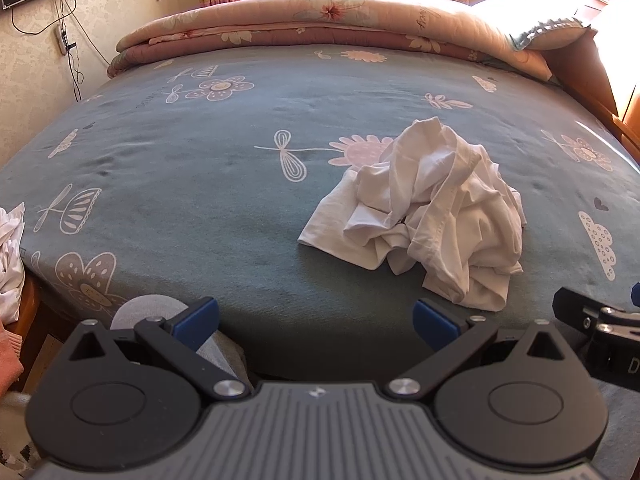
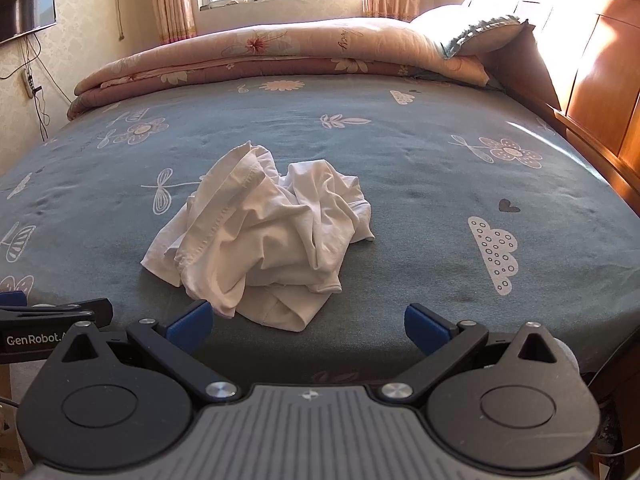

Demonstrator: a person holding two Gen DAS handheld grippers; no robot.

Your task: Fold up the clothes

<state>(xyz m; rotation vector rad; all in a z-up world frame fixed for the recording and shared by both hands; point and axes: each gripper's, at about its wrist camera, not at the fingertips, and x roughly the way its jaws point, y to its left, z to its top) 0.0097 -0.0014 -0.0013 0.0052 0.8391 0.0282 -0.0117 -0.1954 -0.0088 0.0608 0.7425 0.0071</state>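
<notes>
A crumpled white garment (image 1: 436, 208) lies in a heap on the blue-grey flowered bedsheet (image 1: 224, 208), near the front edge of the bed. In the left wrist view it sits ahead and to the right of my left gripper (image 1: 316, 322), which is open and holds nothing. In the right wrist view the same white garment (image 2: 264, 232) lies just ahead and slightly left of my right gripper (image 2: 308, 324), also open and bare. Both grippers hover at the bed's front edge, side by side. The right gripper's body (image 1: 600, 324) shows at the edge of the left view.
A folded pink floral quilt (image 2: 260, 56) and a pillow (image 2: 476, 28) lie along the far side of the bed. A wooden headboard (image 2: 592, 80) runs along the right. More white cloth (image 1: 10, 256) sits at the left edge. A TV (image 2: 24, 4) hangs on the left wall.
</notes>
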